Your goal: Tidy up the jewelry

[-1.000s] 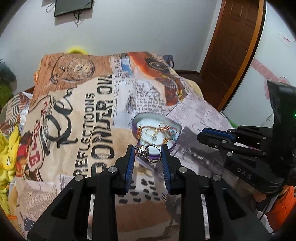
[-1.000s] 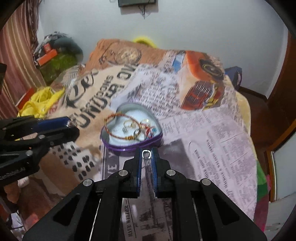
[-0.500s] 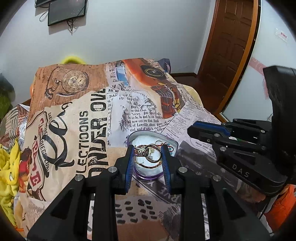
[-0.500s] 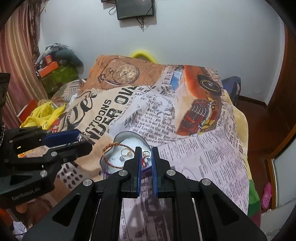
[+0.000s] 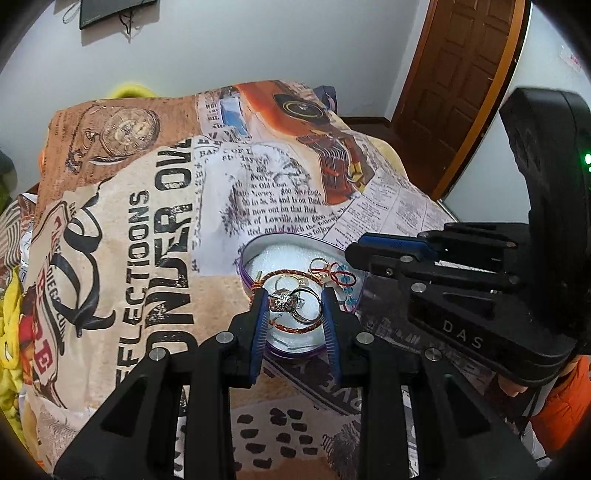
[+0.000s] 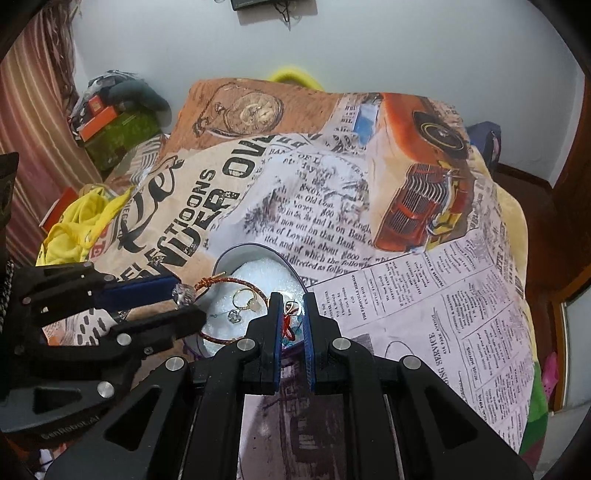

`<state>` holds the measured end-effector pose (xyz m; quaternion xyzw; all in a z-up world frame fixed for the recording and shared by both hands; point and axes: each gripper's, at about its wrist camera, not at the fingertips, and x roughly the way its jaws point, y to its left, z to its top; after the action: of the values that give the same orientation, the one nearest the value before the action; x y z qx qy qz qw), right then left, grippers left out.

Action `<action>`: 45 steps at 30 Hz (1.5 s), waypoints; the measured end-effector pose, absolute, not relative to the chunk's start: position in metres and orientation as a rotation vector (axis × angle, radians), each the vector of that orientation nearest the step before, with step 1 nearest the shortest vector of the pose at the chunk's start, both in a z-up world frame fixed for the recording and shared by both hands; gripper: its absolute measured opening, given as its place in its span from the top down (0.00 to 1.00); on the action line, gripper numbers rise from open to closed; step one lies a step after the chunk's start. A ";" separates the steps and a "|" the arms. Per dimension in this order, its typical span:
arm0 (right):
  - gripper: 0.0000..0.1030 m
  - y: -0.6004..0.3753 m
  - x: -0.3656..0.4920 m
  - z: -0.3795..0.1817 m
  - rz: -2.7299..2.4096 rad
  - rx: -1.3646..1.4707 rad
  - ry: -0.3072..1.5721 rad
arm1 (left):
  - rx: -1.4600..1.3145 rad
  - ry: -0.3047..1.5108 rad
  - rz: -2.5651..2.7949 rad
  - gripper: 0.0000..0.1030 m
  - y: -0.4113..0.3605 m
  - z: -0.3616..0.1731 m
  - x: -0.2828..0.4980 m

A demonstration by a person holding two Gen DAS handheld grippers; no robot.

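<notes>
A heart-shaped purple tin (image 5: pixel 246 274) lined with white foam lies on the printed bedspread, holding rings, a braided bracelet (image 5: pixel 291 328) and a red-corded piece (image 5: pixel 341 277). My left gripper (image 5: pixel 294 303) is shut on a silver jewelled ring (image 5: pixel 284 300) and holds it just above the tin. In the right wrist view the tin (image 6: pixel 236 254) lies under both grippers; the left gripper (image 6: pixel 184 301) comes in from the left with the ring (image 6: pixel 183 294). My right gripper (image 6: pixel 291 306) has its jaws slightly apart over the tin, with a small ring (image 6: pixel 291 305) between them.
The bedspread (image 6: pixel 424 280) covers the whole bed. Yellow cloth (image 6: pixel 81 225) lies at the left edge, boxes and clutter (image 6: pixel 114 125) beyond it. A wooden door (image 5: pixel 461 81) stands at the right, a dark screen (image 5: pixel 110 11) on the wall.
Both grippers have moved forward over the tin. The right gripper's jaws have spread a little around the small ring. The left still holds its ring.
</notes>
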<state>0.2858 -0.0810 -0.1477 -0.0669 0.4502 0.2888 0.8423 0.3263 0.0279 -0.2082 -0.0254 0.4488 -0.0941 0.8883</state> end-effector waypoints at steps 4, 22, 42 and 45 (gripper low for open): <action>0.91 -0.081 0.289 -0.150 0.610 -0.143 0.960 | -0.038 0.937 -0.206 0.73 0.023 -0.211 0.328; 0.80 -0.081 0.282 -0.139 0.598 -0.162 0.932 | -0.013 0.891 -0.196 0.73 0.023 -0.185 0.314; 0.80 -0.119 0.152 0.018 0.482 -0.137 0.439 | -0.011 0.466 -0.081 0.68 0.024 -0.033 0.190; 0.80 -0.132 0.117 0.043 0.462 -0.093 0.334 | -0.003 0.335 -0.043 0.62 0.019 -0.011 0.155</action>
<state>0.1175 -0.1321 0.0433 -0.0458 0.1646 0.2277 0.9586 0.1546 0.0188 -0.0105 -0.0015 0.1666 -0.0213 0.9858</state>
